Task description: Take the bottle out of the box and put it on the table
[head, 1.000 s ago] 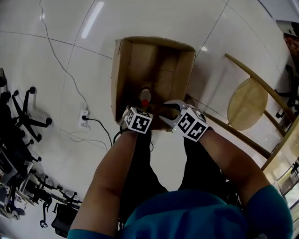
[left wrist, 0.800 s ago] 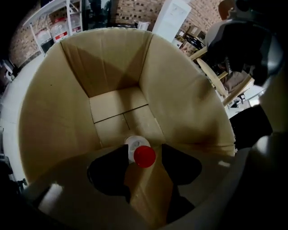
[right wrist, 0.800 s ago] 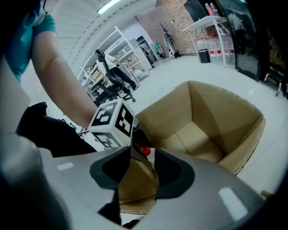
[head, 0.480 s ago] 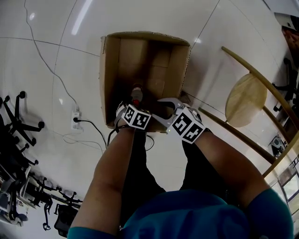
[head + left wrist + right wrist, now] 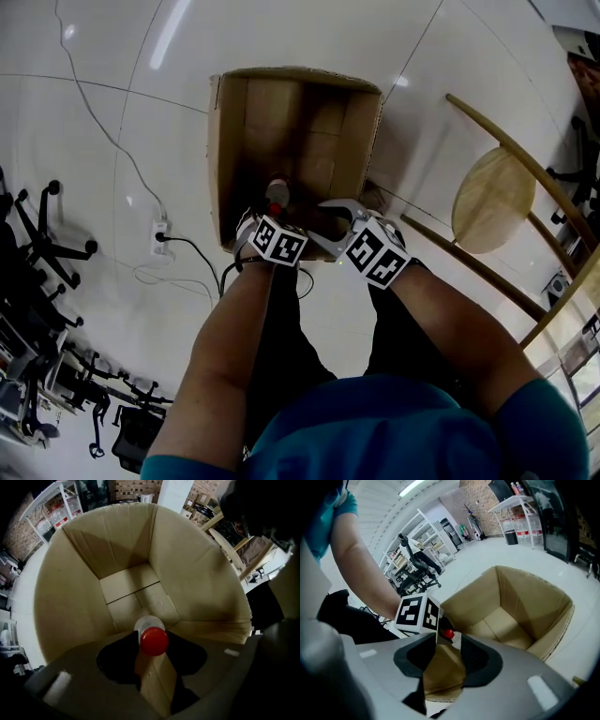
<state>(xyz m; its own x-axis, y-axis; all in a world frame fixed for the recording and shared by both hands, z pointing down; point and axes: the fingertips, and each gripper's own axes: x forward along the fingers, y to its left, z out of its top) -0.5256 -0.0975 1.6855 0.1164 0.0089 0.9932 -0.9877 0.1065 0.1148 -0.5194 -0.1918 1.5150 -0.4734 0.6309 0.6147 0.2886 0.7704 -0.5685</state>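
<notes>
The left gripper [image 5: 272, 214] pointed down into the open brown cardboard box [image 5: 234, 141], its 2 jaws just closing around the red-capped clear plastic bottle [image 5: 153, 639], not yet clamped; the right gripper [image 5: 319, 221] hung released, empty.

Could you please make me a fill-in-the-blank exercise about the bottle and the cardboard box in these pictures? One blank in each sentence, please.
1. The bottle has a cap of the colour ___.
2. The bottle is ___ the cardboard box, not beside it.
3. The cardboard box rests on the white tiled ___.

Missing words: red; inside; floor
</notes>
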